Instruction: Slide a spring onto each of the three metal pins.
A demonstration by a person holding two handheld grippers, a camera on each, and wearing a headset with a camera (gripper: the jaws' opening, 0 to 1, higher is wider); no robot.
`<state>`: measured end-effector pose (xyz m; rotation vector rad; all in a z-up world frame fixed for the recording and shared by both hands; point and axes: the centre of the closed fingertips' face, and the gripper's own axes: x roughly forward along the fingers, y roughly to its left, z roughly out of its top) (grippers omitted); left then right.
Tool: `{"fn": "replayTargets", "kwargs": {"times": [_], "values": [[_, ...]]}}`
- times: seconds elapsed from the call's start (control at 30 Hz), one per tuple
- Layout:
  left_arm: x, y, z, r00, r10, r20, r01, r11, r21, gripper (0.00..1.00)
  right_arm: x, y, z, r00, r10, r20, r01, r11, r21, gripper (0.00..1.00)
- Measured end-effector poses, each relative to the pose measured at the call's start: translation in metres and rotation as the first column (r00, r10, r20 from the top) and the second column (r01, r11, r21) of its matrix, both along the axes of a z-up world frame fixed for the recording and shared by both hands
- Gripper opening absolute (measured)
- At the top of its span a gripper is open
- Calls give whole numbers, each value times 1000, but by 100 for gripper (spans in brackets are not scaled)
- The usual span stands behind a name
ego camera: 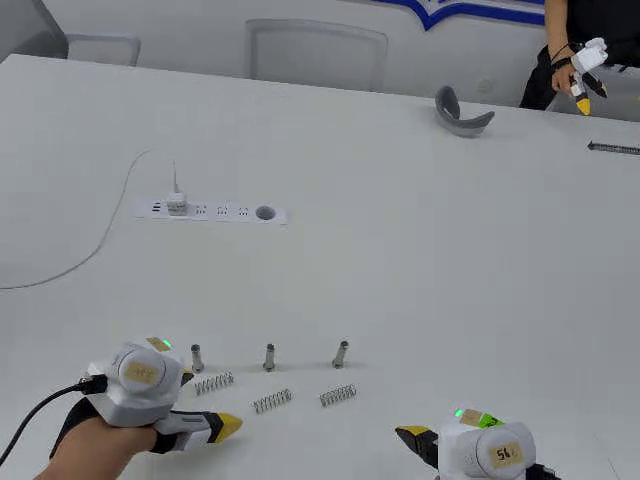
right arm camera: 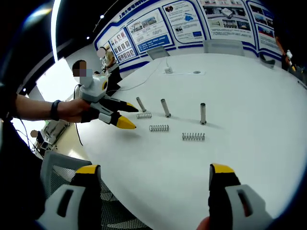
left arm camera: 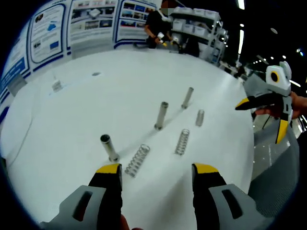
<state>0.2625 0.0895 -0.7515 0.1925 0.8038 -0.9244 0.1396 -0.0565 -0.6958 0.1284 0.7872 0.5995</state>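
Your left gripper (left arm camera: 157, 168) and right gripper (right arm camera: 153, 168) are spread open, empty. Three springs (left arm camera: 137, 159) lie flat before the left one, pointing away from it, beside three upright pins (left arm camera: 162, 115).

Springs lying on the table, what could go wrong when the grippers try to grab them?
The springs lie loose on their sides, so the left gripper could nudge one and it might roll away. The three pins stand close behind them; a bump might knock one over.

White counter (ego camera: 420, 270); silvery pins (ego camera: 269, 357) and springs (ego camera: 272, 401). Left tongs (left arm camera: 157, 168) and right tongs (right arm camera: 153, 168): grey-white, black jaws, yellow-tipped. White power strip (ego camera: 210, 211) at eleven o'clock.
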Motion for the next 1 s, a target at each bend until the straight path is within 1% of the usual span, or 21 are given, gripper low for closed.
{"fn": "replayTargets", "kwargs": {"times": [0.1, 0.2, 0.27, 0.37, 0.47, 0.53, 0.63, 0.7, 0.77, 0.83, 0.9, 1.0], "values": [[4, 1, -7, 1000, -3, 7, 3, 1000, 29, 54, -1, -2, -2, 1000, -5, -7, 5, 1000, 0, 95], [9, 2, -7, 1000, 10, 15, -11, 1000, 26, 50, -1, -2, -2, 1000, -2, -10, 2, 1000, -4, 94], [13, 3, -8, 999, 18, 27, -19, 999, 33, 46, -1, -1, -2, 1000, -5, -11, 5, 1000, 0, 94], [17, 4, -9, 999, 24, 30, -25, 999, 35, 41, -1, 0, -4, 1000, -3, -16, 3, 1000, 2, 94], [20, 5, -13, 999, 26, 43, -29, 998, 52, 36, -2, 2, -6, 1000, 6, -21, -6, 1000, 0, 94], [21, 5, -13, 999, 31, 41, -32, 998, 46, 33, -2, 3, -6, 1000, 7, -21, -7, 1000, 1, 94], [22, 5, -16, 998, 37, 48, -39, 998, 55, 28, -3, 4, -6, 1000, 7, -23, -7, 1000, 2, 94], [22, 7, -15, 997, 59, 49, -61, 997, 54, 24, -3, 3, -6, 1000, 8, -24, -8, 1000, 1, 94], [22, 6, -16, 996, 59, 61, -63, 997, 52, 21, -2, 2, -6, 1000, 1, -23, -1, 1000, 4, 94], [24, 6, -16, 995, 54, 87, -60, 996, 71, 17, -2, 1, -6, 1000, -1, -23, 1, 1000, 5, 94], [22, 6, -16, 994, 52, 94, -59, 995, 83, 13, -2, 1, -6, 1000, 1, -26, -1, 1000, 3, 94], [20, 4, -17, 995, 47, 91, -54, 996, 77, 12, -2, 3, -6, 1000, 8, -24, -8, 1000, 4, 94]]}}
